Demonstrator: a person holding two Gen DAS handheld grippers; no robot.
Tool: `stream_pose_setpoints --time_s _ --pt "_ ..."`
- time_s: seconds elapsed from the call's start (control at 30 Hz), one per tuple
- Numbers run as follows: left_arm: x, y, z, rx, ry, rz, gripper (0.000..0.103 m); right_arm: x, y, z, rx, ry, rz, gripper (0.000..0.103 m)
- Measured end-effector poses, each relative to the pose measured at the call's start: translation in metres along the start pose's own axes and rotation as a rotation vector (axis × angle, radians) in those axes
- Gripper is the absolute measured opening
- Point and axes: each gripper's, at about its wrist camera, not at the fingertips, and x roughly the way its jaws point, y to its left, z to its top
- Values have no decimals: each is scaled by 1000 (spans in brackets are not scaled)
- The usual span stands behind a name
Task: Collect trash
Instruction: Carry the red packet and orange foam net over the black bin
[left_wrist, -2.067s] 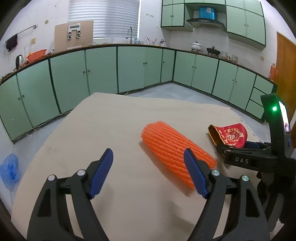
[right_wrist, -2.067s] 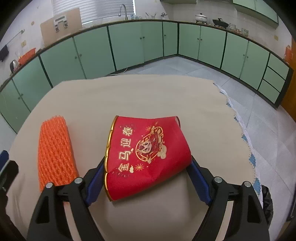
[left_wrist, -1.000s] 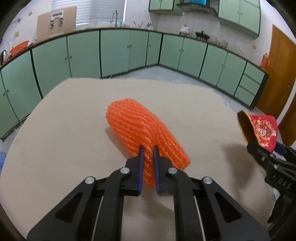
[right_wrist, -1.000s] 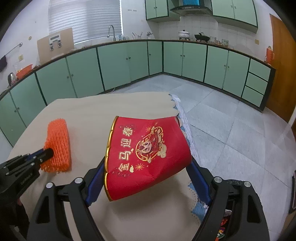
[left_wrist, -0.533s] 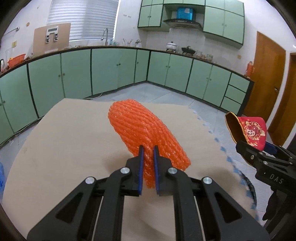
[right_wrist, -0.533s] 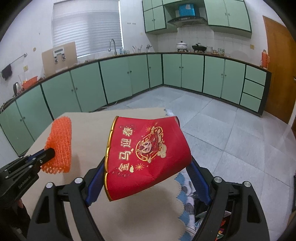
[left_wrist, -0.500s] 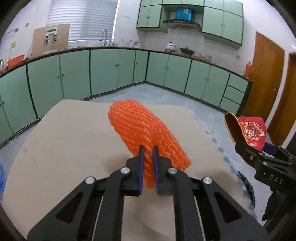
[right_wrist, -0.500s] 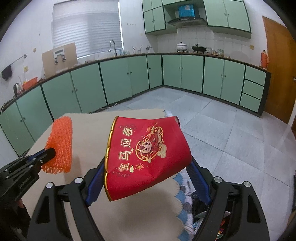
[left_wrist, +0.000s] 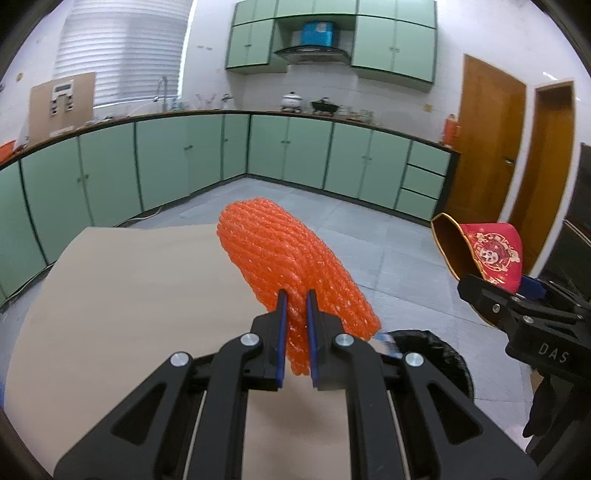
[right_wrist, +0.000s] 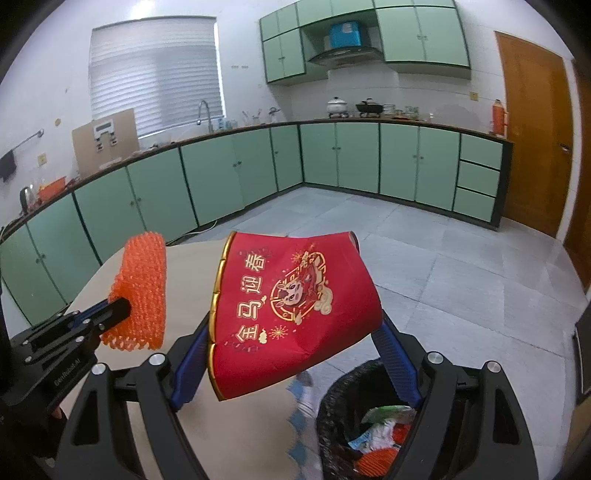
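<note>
Both loads now lifted off bench (left_wrist: 110, 295) toward bin (right_wrist: 343, 387): left gripper (left_wrist: 294, 314) pinches foam net (left_wrist: 288, 258), right gripper (right_wrist: 291, 354) clamps red packet (right_wrist: 295, 306); light net may miss rim.

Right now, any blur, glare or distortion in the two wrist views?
Left wrist view: strong fisheye bowing of the cabinets, dark vignette corners; the orange foam net is sharp. Right wrist view: same bowing; blue-white smear at the table edge beside the trash bin looks like motion blur; the red paper cup is sharp. No strong glare in either.
</note>
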Motion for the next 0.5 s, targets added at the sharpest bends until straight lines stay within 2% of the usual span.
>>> stream_pose_setpoints --time_s 0.5 --pt "4 -91 -10 96 -5 -159 8 -50 -72 -23 50 -36 -139 81"
